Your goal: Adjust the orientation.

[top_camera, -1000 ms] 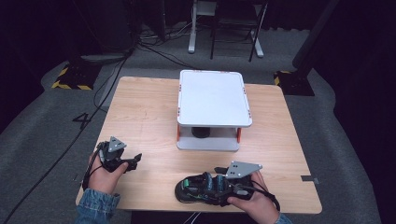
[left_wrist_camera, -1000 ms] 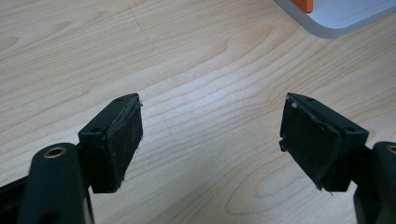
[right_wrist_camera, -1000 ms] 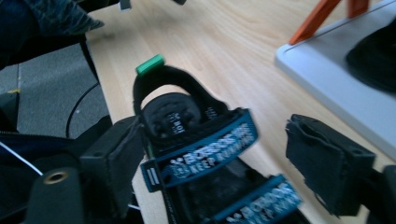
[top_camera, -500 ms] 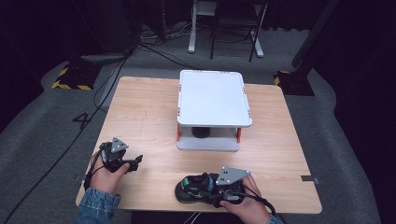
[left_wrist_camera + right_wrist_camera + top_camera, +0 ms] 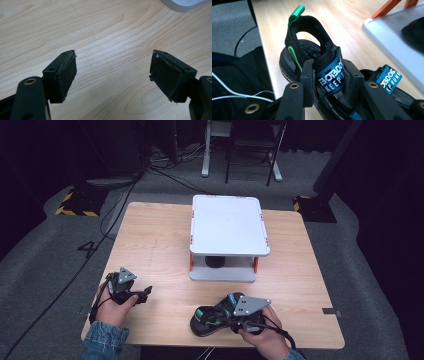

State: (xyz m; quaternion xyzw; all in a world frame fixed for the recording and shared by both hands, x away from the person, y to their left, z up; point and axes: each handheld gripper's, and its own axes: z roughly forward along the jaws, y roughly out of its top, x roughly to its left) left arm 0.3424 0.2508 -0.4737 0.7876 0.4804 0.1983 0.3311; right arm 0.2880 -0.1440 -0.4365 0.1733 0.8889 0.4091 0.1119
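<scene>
Right claw [image 5: 329, 75] closing on sandal [image 5: 312, 62] strap [image 5: 329, 77] reading "BOBDOG KEEP".

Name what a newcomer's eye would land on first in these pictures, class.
First, the black sandal with green heel tab and blue strap at the table's near edge, its strap pinched by the right gripper, whose jaws have just been closing. Next, the white two-tier stand at the table's middle. The left gripper hovers open over bare wood.
</scene>
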